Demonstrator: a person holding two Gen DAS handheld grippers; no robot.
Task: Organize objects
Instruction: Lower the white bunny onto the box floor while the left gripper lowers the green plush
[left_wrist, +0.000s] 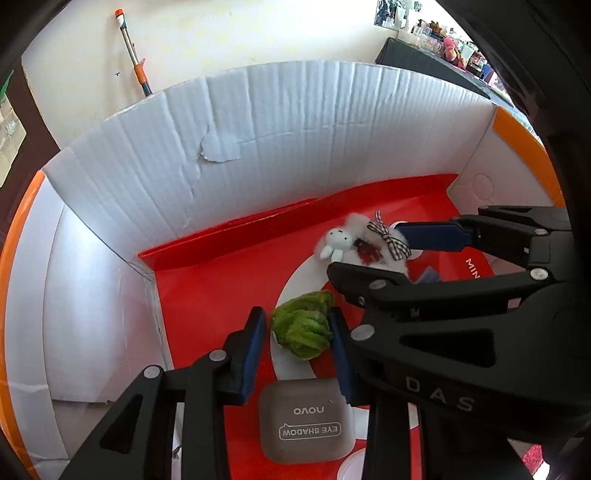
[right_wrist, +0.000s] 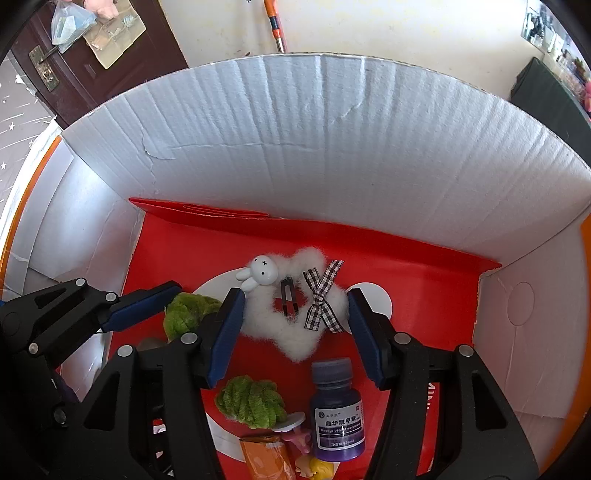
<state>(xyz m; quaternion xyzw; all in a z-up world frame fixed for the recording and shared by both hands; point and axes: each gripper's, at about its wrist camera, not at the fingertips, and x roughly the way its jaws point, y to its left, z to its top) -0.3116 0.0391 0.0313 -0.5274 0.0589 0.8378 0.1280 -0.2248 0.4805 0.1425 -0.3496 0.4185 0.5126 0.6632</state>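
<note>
Green chenille ball (left_wrist: 303, 325) lies on the red floor of the cardboard box (left_wrist: 258, 140), between the pads of your left tongs (left_wrist: 298, 334). Right pad looks to touch it; a sliver of gap shows at the left pad, so the jaws stand slightly apart, no firm clamp. Grey eyeshadow case (left_wrist: 304, 421) sits just below the ball, nearer the camera.

White fluffy heart clip (right_wrist: 295, 325), with its rabbit charm (right_wrist: 260, 275) and checked bow (right_wrist: 323, 295), lies flat between the pads of your right tongs (right_wrist: 293, 338). Jaws apart, pads clear of the fluff on both sides.

Near the right tongs: second green ball (right_wrist: 251, 400), purple bottle (right_wrist: 336, 410) upright, orange tube (right_wrist: 264, 458) at the frame's bottom edge.
</note>
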